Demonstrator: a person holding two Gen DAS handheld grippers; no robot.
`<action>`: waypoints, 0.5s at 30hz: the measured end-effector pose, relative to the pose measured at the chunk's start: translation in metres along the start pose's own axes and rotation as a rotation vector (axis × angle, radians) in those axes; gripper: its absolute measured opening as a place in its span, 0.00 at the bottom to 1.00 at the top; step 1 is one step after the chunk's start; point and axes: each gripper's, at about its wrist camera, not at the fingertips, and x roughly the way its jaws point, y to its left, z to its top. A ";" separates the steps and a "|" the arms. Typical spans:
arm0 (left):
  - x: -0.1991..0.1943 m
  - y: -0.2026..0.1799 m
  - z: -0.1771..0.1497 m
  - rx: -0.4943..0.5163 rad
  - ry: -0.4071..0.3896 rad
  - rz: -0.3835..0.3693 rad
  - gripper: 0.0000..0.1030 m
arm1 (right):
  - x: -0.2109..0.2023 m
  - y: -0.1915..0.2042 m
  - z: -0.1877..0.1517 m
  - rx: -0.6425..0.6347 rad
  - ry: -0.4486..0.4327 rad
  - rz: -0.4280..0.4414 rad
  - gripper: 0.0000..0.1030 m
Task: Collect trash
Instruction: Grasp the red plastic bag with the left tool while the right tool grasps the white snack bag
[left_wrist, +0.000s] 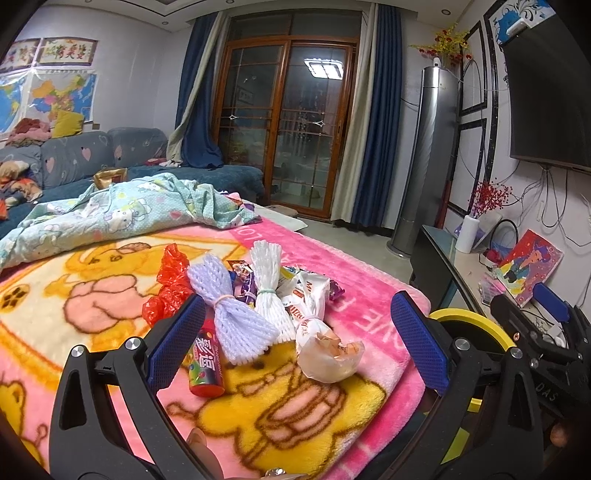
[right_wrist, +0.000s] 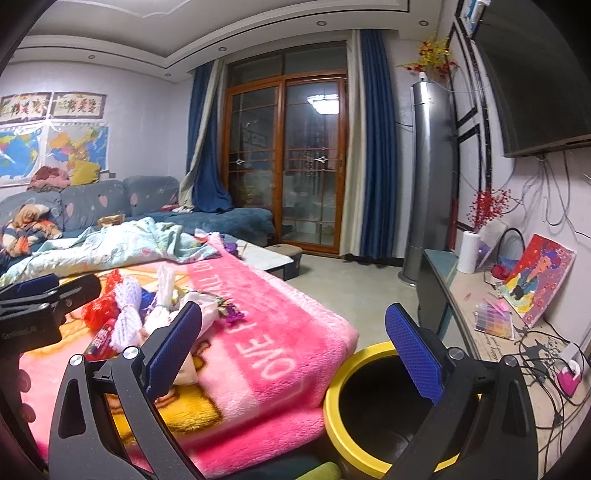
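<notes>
The yellow-rimmed bin is sitting just beside the pink blanket, its far side hidden behind the right gripper. On the blanket the trash pile is lying: two foam nets, one red bag, one red tube (wrappers underneath are hard to count). The left gripper is gaping wide around the pile, holding nothing; the right is gaping too, empty.

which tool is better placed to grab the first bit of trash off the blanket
Left. The left tool is open right over the trash pile, fingers straddling it. The right tool is open above the yellow bin, beside the blanket.
</notes>
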 end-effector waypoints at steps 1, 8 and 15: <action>0.001 0.001 -0.001 -0.004 0.002 0.002 0.90 | 0.001 0.001 0.000 -0.005 0.004 0.013 0.94; 0.005 0.025 0.000 -0.066 0.014 0.049 0.90 | 0.011 0.026 -0.001 -0.053 0.047 0.123 0.94; 0.008 0.054 0.002 -0.109 0.014 0.119 0.90 | 0.030 0.057 0.000 -0.083 0.107 0.212 0.94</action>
